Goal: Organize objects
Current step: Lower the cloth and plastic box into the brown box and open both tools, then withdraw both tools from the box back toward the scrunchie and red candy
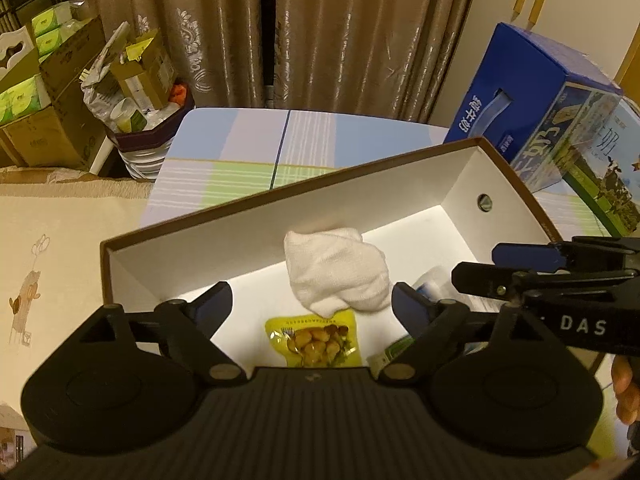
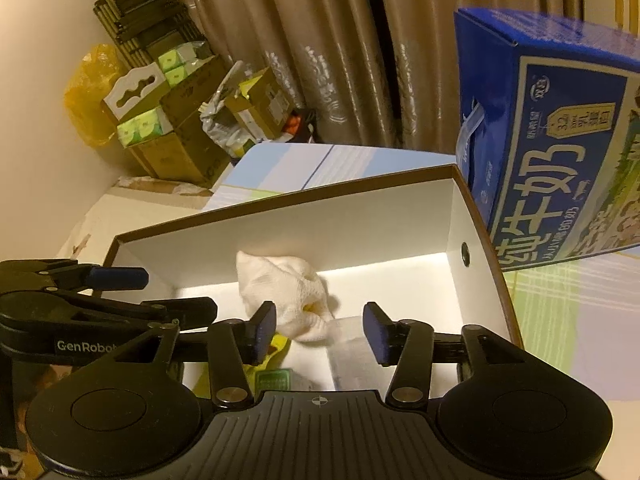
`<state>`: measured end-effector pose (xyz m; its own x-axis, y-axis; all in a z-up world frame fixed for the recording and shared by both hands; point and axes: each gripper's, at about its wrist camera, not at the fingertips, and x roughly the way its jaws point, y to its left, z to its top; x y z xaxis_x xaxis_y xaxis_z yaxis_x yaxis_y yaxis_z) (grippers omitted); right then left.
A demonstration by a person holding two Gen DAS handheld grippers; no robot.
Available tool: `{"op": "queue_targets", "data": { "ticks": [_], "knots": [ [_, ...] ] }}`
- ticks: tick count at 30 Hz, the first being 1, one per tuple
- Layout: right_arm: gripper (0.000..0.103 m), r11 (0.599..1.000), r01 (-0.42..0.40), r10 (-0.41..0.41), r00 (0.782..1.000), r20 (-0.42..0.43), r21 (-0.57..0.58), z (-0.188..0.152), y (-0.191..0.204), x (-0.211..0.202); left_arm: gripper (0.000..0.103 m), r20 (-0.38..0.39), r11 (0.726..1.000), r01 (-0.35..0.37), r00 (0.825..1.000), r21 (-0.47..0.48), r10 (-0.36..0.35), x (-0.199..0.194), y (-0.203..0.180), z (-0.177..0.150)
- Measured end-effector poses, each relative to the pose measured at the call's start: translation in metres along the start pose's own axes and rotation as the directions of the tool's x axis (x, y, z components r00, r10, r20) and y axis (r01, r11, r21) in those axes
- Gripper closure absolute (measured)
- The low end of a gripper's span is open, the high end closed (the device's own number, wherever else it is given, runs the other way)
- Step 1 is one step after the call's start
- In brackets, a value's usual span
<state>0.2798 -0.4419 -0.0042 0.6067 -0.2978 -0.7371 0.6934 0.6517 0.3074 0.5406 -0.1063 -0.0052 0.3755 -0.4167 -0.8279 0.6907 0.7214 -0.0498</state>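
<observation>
Objects already gathered lie in an open white-lined box (image 1: 256,236) with a brown rim, and both claws hang over its near side. The left gripper (image 1: 311,307) stands wide open, its blue-padded fingers (image 1: 214,302) well apart and holding nothing; between them, lower down, a white cloth (image 1: 340,272) lies bunched on the box floor, its near end overlapping the top of a yellow snack packet (image 1: 314,340). I cannot tell whether either finger touches the cloth. The right gripper (image 2: 320,330) is likewise spread open and empty-handed, its left pad (image 2: 266,330) just in front of the same cloth (image 2: 280,292), with a clear plastic bag (image 2: 352,352) lying below the gap between its fingers. A small green packet (image 2: 274,380) sits near the box's near edge, beside the yellow one (image 2: 278,346). In the left wrist view the right gripper (image 1: 516,262) reaches in from the right over the box's right end, where a bottle-like item (image 1: 434,284) is partly hidden behind it.

The box rests aslant on a table (image 1: 248,152) covered in a pale blue and green check. A blue milk carton case (image 2: 560,152) stands at the table's right side, just beside the box's far right corner. Brown patterned curtains (image 1: 352,32) hang behind, and stacked cardboard boxes (image 1: 44,92) fill the left background.
</observation>
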Motion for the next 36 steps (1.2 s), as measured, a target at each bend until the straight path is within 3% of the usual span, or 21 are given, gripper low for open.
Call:
{"op": "queue_targets", "data": {
  "ticks": [13, 26, 36],
  "knots": [
    [0.051, 1.0, 0.017, -0.017, 1.0, 0.025, -0.017, -0.031, 0.009, -0.058, 0.014, 0.033, 1.0, 0.018, 0.999, -0.009, -0.017, -0.055, -0.016, -0.029],
    [0.05, 1.0, 0.004, -0.004, 0.998, 0.062, 0.007, -0.077, 0.022, -0.117, 0.014, 0.058, 0.999, 0.032, 0.998, -0.008, -0.031, -0.115, -0.046, -0.082],
    [0.05, 1.0, -0.007, 0.006, 0.998, 0.067, 0.013, -0.116, 0.029, -0.153, 0.014, 0.058, 0.997, 0.045, 0.998, -0.065, -0.041, -0.147, -0.06, -0.128]
  ]
}}
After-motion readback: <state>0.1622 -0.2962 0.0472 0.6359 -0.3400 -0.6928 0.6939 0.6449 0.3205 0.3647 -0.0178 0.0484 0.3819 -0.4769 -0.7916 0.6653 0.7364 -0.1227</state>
